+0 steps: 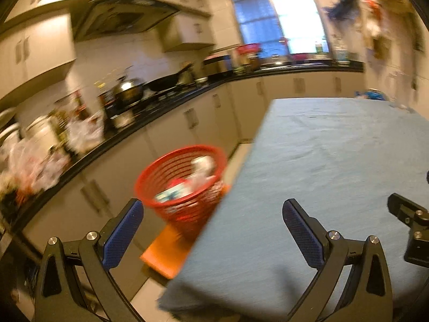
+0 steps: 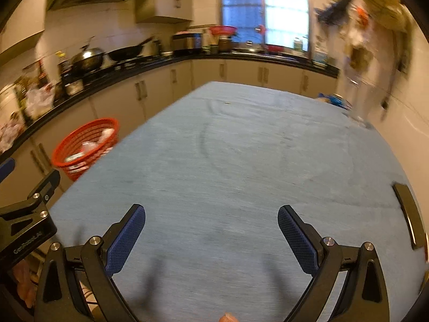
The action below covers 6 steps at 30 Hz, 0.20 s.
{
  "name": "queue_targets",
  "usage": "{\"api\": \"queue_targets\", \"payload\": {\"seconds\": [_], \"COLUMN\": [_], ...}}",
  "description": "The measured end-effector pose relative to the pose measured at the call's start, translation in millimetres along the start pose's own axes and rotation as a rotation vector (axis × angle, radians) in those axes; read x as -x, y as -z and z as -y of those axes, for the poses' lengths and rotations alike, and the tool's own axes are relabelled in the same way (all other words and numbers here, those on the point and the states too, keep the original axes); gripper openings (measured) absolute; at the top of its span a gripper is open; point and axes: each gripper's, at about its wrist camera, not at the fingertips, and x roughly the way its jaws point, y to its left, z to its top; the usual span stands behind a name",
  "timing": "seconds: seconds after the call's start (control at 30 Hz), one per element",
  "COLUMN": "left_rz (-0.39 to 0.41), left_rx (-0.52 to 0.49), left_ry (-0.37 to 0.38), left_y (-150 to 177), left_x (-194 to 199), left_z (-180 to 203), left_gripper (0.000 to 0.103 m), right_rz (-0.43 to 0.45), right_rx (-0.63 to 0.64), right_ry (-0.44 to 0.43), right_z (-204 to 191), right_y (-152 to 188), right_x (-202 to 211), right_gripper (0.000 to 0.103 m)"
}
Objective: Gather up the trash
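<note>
A red slatted basket (image 1: 182, 179) holding white and coloured trash stands on an orange stool (image 1: 167, 252) left of the blue-covered table (image 1: 321, 161). It also shows in the right wrist view (image 2: 83, 147). My left gripper (image 1: 213, 214) is open and empty over the table's left edge, just right of the basket. My right gripper (image 2: 211, 221) is open and empty above the blue table cloth (image 2: 241, 161). The other gripper's body shows at each view's edge: the right one (image 1: 410, 228) and the left one (image 2: 26, 214).
A black kitchen counter (image 1: 161, 107) with pots, a wok and bags runs along the left and back walls. A dark flat object (image 2: 410, 214) lies at the table's right edge. Blue items (image 2: 332, 98) sit beyond the far right corner.
</note>
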Motion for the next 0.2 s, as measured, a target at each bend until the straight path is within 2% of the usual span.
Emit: {"api": "queue_targets", "payload": {"seconds": [0.1,0.2], "left_rz": [-0.012,-0.058], "left_rx": [-0.044,-0.084], "left_ry": [0.118,0.273], "left_y": [-15.7,-28.9], "left_x": [-2.6,-9.6], "left_z": [41.1,91.5], "left_gripper": [0.103,0.103], "right_rz": [-0.001,-0.009], "right_rx": [-0.063,-0.146], "right_ry": [0.074,0.174], "right_z": [41.9,93.5], "right_y": [2.6,5.9], "right_x": [4.0,9.4], "right_gripper": [0.101,0.101]}}
